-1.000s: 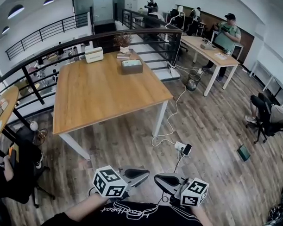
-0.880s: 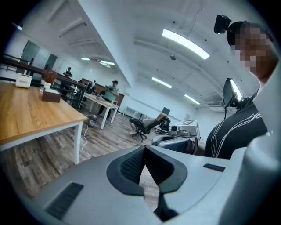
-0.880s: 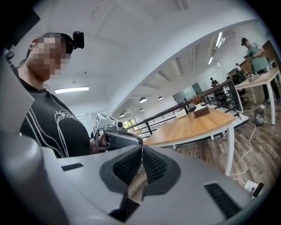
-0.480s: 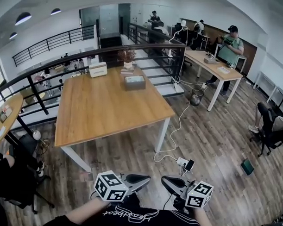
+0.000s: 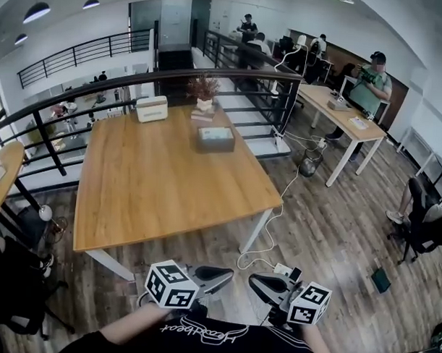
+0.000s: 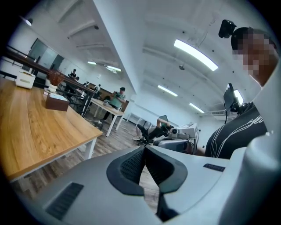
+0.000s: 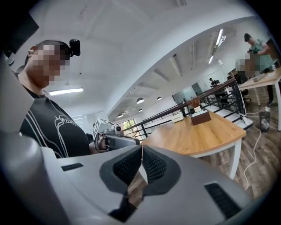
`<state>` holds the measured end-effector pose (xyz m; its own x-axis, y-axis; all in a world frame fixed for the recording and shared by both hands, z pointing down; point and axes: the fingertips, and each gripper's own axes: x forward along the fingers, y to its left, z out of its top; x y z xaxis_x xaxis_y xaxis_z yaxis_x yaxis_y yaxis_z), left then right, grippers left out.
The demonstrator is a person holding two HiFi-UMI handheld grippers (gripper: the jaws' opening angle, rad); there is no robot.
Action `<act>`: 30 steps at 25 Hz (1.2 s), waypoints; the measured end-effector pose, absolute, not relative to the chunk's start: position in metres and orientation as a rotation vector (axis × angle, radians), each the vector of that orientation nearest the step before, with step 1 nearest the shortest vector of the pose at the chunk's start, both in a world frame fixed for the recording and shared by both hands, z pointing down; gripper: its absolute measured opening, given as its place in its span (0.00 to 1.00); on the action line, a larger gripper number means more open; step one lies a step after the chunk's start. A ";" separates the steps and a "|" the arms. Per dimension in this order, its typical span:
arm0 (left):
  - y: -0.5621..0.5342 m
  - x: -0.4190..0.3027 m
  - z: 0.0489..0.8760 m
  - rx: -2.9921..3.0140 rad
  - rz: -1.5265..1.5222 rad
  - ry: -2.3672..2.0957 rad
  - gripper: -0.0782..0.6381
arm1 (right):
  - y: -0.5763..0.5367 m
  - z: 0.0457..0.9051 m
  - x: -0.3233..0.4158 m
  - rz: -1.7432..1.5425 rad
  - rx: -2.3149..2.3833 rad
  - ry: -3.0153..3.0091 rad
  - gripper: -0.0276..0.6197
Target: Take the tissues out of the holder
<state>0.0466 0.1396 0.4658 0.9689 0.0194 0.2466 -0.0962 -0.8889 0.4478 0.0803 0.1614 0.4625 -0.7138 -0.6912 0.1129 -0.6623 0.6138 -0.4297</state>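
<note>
Holding left gripper (image 5: 228, 274) and right gripper (image 5: 252, 280) closed, empty; tissues (image 5: 217, 132) in that holder (image 5: 215, 144) look soft, light, tearable, so I'd pinch the top sheet.

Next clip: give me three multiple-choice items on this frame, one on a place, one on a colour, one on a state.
1. Where is the holder? A on the floor; B on the table's far half; C on a chair.
2. Its colour? A brown; B white; C blue.
3. The left gripper and right gripper are: A both open; B both shut, empty; C one shut on a tissue.
Key: B, it stands far across the wooden top; A, its sides show brown; B, each pair of jaws meets with nothing between.
</note>
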 end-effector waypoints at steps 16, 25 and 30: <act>-0.153 0.007 0.438 2.676 0.242 -0.169 0.13 | -0.128 0.448 0.060 -0.663 -1.221 2.803 0.07; -0.208 0.004 0.448 2.653 0.239 -0.195 0.13 | -0.185 0.461 0.051 -0.730 -1.160 2.842 0.07; -0.237 0.016 0.457 2.634 0.243 -0.233 0.13 | -0.213 0.468 0.058 -0.705 -1.089 2.903 0.07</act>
<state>0.0163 -0.2370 0.4572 0.9696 -0.1214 0.2123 -0.2070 -0.8696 0.4482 0.0575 -0.2131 0.4683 -0.7646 -0.6169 0.1865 -0.6337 0.6671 -0.3916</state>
